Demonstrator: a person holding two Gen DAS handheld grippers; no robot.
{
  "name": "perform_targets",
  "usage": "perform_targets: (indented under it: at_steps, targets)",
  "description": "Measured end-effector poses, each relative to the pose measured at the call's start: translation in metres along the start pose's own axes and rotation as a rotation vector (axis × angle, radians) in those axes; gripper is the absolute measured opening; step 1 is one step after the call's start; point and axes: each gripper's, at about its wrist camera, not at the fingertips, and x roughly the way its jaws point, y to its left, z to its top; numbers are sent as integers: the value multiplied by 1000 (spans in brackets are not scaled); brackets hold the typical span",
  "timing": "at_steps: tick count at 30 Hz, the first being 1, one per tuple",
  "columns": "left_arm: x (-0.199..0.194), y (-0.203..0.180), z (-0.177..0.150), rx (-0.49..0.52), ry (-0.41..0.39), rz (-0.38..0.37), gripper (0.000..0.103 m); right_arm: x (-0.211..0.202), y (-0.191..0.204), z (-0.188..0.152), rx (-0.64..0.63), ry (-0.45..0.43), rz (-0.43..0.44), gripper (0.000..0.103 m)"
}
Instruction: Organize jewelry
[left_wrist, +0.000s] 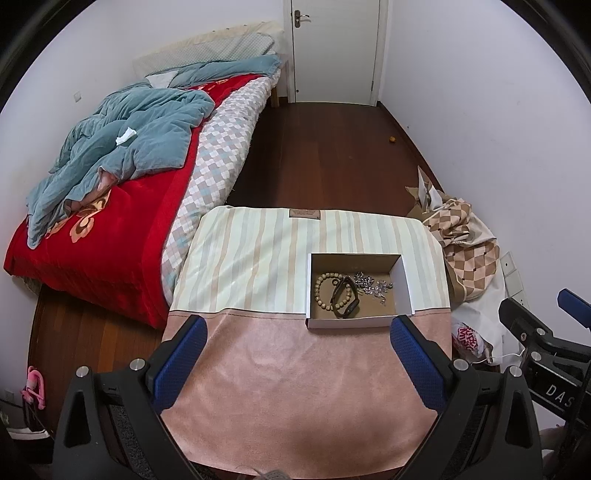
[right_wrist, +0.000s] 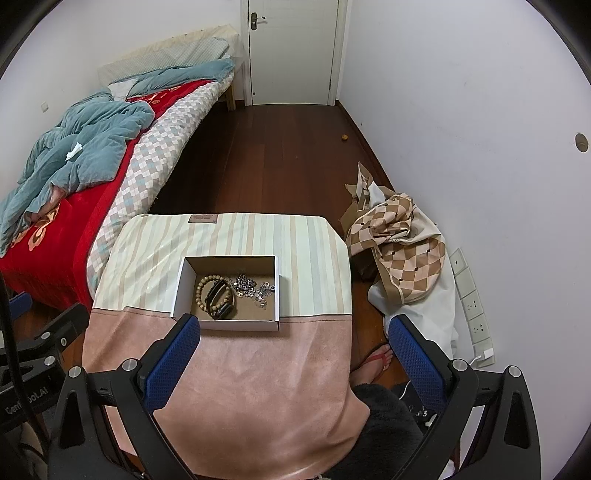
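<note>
- Left wrist view: left gripper (left_wrist: 297, 365) wide open, holding nothing, hovering above the pink part of the tablecloth (left_wrist: 295, 387), short of the box.
- White cardboard box (left_wrist: 405, 286) sits on the table, where the striped and pink cloth sections meet, toward the right side.
- All jewelry visible is inside the box: wooden bead bracelet (left_wrist: 322, 291) on the left, black band (left_wrist: 347, 301) lying across it, silver chain pile (left_wrist: 373, 286) to the right of both.
- Nothing loose on the cloth outside the box.
- Right gripper's body shows at the right edge of the view, off the table; its fingers can't be read from here.
- Right wrist view: right gripper (right_wrist: 293, 363) also wide open and empty, over the pink cloth near the table's near-right corner.
- Same box (right_wrist: 183, 284) ahead and left; left blue pad (right_wrist: 173, 360) lines up just near its front corner, not touching as far as I can tell.
- Beads (right_wrist: 202, 284), band (right_wrist: 218, 301) and chain pile (right_wrist: 255, 288) all in the box, band overlapping beads.
- Person's sandalled foot (right_wrist: 376, 363) on the floor beside the table.
- Progress, judged: looks finished or nearly so, since everything is boxed. Possibly left: untangling band from beads, but can't tell if required.
</note>
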Motion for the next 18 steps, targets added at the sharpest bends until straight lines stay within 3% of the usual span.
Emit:
perform_targets:
  at_steps: [18]
  targets:
    - [-2,4,-4,-9,-16,9,101,-4,-3,1,-2,3,1,103]
